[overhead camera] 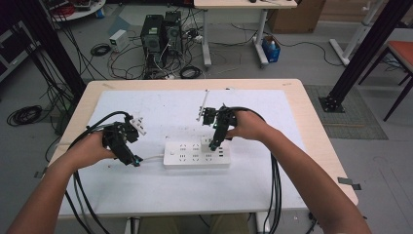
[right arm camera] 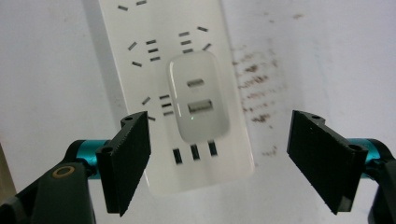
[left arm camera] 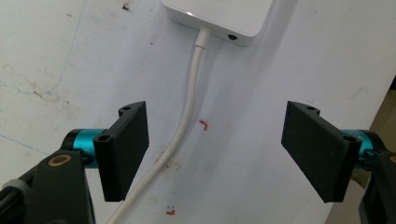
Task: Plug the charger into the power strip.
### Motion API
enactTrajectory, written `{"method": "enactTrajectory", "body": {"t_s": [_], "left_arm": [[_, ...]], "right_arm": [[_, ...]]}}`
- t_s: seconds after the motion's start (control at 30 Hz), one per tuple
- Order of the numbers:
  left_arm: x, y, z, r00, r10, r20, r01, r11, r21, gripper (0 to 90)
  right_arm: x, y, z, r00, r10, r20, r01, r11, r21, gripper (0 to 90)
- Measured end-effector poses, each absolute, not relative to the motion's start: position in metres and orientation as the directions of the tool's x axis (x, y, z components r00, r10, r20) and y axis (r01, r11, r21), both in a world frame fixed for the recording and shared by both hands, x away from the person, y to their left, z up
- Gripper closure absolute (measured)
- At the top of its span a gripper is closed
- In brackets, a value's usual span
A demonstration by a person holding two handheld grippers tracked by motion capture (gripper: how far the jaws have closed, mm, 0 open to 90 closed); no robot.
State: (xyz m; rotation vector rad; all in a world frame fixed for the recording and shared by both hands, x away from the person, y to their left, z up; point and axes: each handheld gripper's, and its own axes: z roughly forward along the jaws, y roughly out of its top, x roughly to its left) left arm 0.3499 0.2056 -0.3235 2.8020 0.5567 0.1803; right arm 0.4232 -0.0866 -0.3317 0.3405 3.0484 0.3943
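The right gripper (overhead camera: 217,138) is held pointing down above a white charger (right arm camera: 198,97) plugged into the power strip (overhead camera: 197,153), jaws apart and empty, while the left gripper (left arm camera: 219,154) is held open over the strip's cord (left arm camera: 187,112).

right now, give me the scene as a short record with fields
surface: white mat on a wooden table
power strip: flat on mat, white cord at its left end
charger: plugged into strip, small green light on
left gripper: open, straddling cord, not touching
right gripper: open above charger, holding nothing
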Motion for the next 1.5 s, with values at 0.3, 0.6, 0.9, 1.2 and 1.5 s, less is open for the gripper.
{"method": "enactTrajectory", "body": {"t_s": [0.3,0.6,0.9,1.2,1.5], "left_arm": [[0.352,0.21,-0.321,0.912,0.401,0.089,0.355,-0.877,0.324,23.4],[0.352,0.214,-0.32,0.911,0.403,0.089,0.356,-0.876,0.326,23.3],[0.351,0.21,-0.314,0.915,0.391,0.099,0.342,-0.883,0.322,23.4],[0.35,0.206,-0.314,0.917,0.386,0.1,0.339,-0.886,0.315,23.3],[0.351,0.204,-0.316,0.917,0.386,0.099,0.341,-0.888,0.307,23.3]], "right_arm": [[0.415,-0.154,-0.301,-0.899,0.433,-0.069,0.38,0.848,0.369,13.4],[0.383,-0.22,-0.304,-0.772,0.632,-0.071,0.573,0.74,0.351,13.3],[0.368,-0.233,-0.309,-0.776,0.627,-0.066,0.578,0.749,0.324,13.2],[0.365,-0.233,-0.311,-0.784,0.617,-0.072,0.569,0.76,0.314,13.1],[0.365,-0.236,-0.317,-0.782,0.619,-0.07,0.574,0.759,0.308,13.1]]}}
